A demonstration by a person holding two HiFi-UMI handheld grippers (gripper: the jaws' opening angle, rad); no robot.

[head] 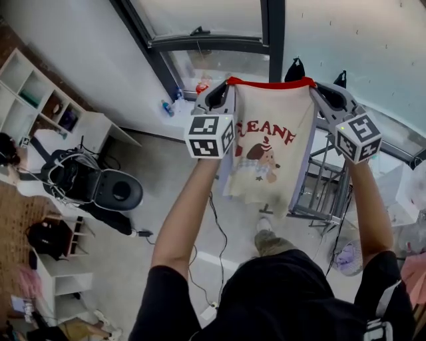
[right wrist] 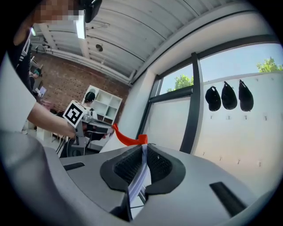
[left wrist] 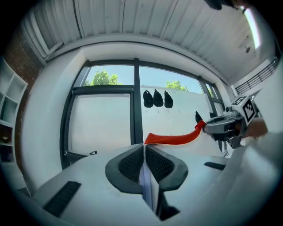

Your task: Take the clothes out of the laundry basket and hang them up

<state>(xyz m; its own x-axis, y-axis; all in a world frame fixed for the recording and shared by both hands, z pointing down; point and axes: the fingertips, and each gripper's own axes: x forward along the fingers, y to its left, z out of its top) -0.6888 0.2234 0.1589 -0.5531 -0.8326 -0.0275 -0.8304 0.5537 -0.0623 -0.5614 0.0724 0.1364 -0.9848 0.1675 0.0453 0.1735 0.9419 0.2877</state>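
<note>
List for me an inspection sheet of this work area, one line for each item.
Surface: no table; grey floor below.
Job's things: cream shirt with red collar, stretched between both grippers; grey rack behind; basket not seen.
Clutter: black chair, seemingly, at the left.
Grippers: left gripper and right gripper each shut on the shirt.
Cables: black cable on the floor.
Surroundings: window, white shelf, three black caps hanging beyond the glass.

This is an indoor workroom of the lab or studio sort, with a brick wall, white cube shelving at ten o'clock and tall dark-framed windows at twelve. Loose cables lie on the grey floor at nine, and a metal drying rack stands at two o'clock.
</note>
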